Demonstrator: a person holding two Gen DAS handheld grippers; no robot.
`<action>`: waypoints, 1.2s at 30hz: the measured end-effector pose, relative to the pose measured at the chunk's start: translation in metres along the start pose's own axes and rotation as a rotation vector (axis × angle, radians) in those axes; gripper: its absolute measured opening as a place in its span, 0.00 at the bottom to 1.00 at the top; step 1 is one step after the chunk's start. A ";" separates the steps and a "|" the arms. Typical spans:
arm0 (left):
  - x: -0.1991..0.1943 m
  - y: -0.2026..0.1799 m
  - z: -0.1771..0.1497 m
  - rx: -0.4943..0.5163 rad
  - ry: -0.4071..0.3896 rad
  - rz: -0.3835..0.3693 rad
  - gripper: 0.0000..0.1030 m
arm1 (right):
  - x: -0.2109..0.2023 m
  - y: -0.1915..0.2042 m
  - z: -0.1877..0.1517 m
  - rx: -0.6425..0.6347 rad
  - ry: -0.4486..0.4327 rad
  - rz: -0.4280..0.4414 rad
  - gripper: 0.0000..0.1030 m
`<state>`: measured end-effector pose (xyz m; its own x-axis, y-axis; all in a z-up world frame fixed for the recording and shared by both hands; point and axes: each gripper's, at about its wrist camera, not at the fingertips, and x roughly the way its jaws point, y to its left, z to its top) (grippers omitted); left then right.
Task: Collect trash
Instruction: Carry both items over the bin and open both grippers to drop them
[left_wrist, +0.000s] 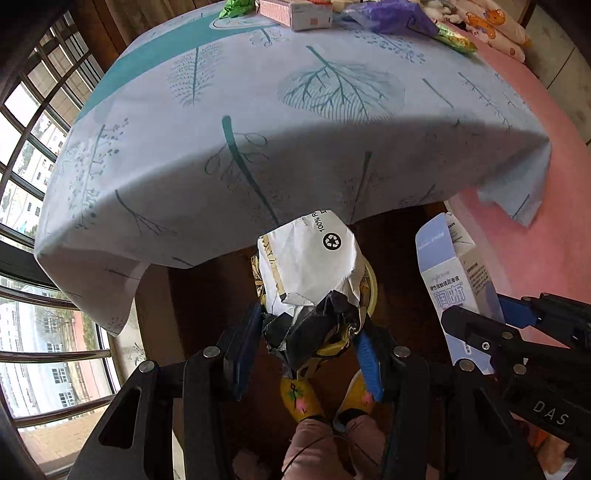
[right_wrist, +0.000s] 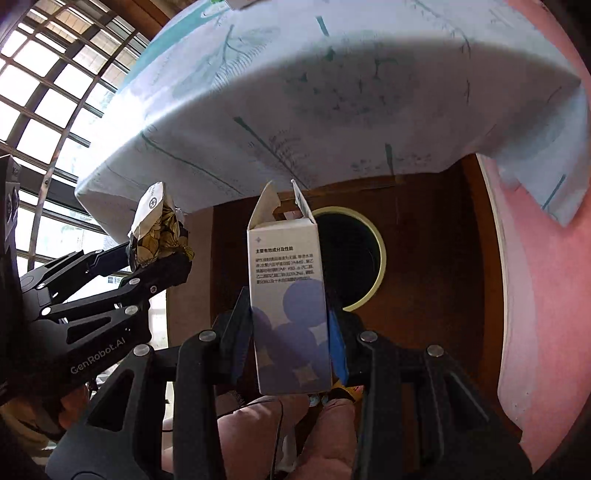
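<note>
My left gripper (left_wrist: 308, 328) is shut on a crumpled white, black and gold wrapper (left_wrist: 308, 269) with a recycling mark, held over a round bin with a yellow rim (left_wrist: 373, 288) on the floor. The same wrapper (right_wrist: 159, 229) shows at the left in the right wrist view, in the left gripper (right_wrist: 159, 258). My right gripper (right_wrist: 290, 332) is shut on an upright white and lilac carton (right_wrist: 286, 280) with its top flaps open. That carton (left_wrist: 456, 280) and the right gripper (left_wrist: 480, 317) appear at the right in the left wrist view. The bin opening (right_wrist: 351, 258) lies just behind the carton.
A table under a leaf-print cloth (left_wrist: 258, 122) overhangs the bin. At its far edge lie a pink box (left_wrist: 295, 13), a purple bag (left_wrist: 391, 16) and green wrappers (left_wrist: 456, 38). A pink surface (left_wrist: 535, 147) is at the right, barred windows (left_wrist: 37, 110) at the left. A person's legs and yellow slippers (left_wrist: 299, 398) are below.
</note>
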<state>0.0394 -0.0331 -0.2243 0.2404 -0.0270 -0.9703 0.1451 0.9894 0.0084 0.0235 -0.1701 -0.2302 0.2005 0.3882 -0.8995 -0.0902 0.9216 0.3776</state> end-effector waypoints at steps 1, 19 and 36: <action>0.015 -0.002 -0.004 0.005 0.015 -0.002 0.47 | 0.016 -0.006 -0.002 0.013 0.007 -0.003 0.32; 0.203 -0.003 -0.023 0.026 0.040 -0.047 0.59 | 0.207 -0.079 -0.026 0.150 0.028 -0.065 0.34; 0.189 0.011 -0.015 0.025 -0.007 -0.034 0.86 | 0.188 -0.072 -0.022 0.183 0.009 -0.121 0.62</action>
<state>0.0718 -0.0250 -0.4109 0.2416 -0.0620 -0.9684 0.1777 0.9839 -0.0186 0.0466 -0.1633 -0.4308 0.1903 0.2756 -0.9423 0.1124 0.9474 0.2998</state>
